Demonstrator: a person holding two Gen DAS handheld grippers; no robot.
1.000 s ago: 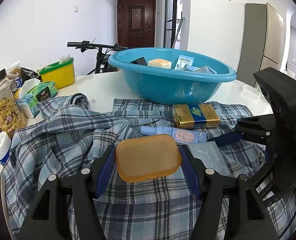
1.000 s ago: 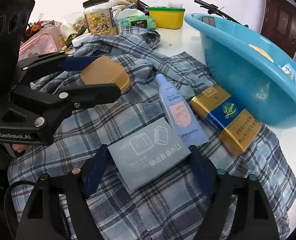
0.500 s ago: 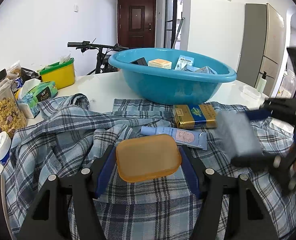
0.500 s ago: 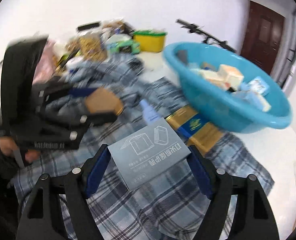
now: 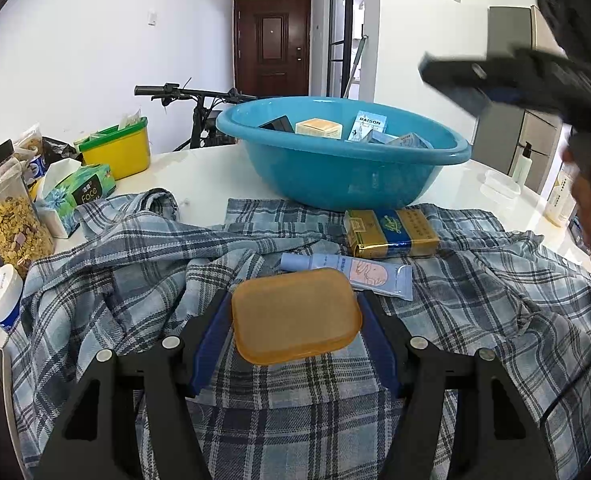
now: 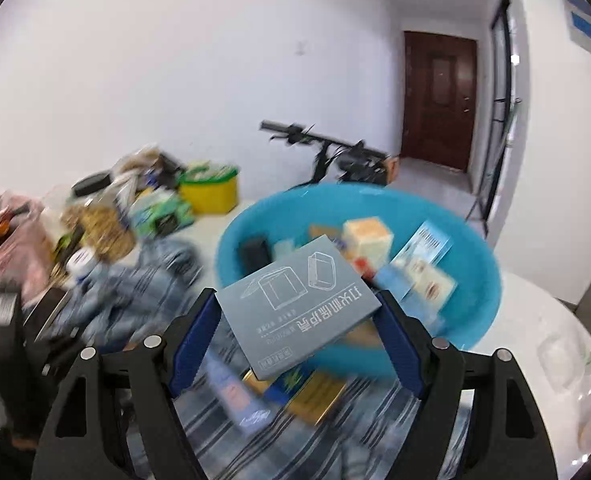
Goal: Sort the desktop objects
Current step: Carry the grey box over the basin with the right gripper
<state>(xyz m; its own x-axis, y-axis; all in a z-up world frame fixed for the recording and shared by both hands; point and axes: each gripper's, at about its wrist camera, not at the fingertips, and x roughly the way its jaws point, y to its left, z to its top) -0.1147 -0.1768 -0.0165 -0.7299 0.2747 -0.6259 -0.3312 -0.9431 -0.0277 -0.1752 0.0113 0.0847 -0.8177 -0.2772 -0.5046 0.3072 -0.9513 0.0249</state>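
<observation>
I'm carrying a flat grey cardboard box printed with line drawings (image 6: 301, 304) in my right gripper (image 6: 299, 320), its blue pads pressing on the two side edges, jaws set wide to span it. The box is hanging in the air with the round turquoise plastic basin (image 6: 483, 280) beyond it; whether it is over the rim yet I cannot tell, the view is smeared. It is looking light and stiff, thin card, so I'm gripping the edges and not the broad faces, which would likely buckle.

My left gripper (image 5: 295, 320) is holding a rounded translucent orange plastic lid-like case (image 5: 295, 316) by its two short ends, jaws about half open and closed on it, low over the blue-and-white checked shirt (image 5: 135, 280). It looks smooth and could slip, so a squeeze across the rigid rim seems right.

Lying on the shirt are a pale blue soft tube with a pink picture (image 5: 359, 276) and a gold-and-blue wrapped carton (image 5: 391, 232), just beside each other in front of the basin. The tube will squash; I'd take it mid-body.
</observation>
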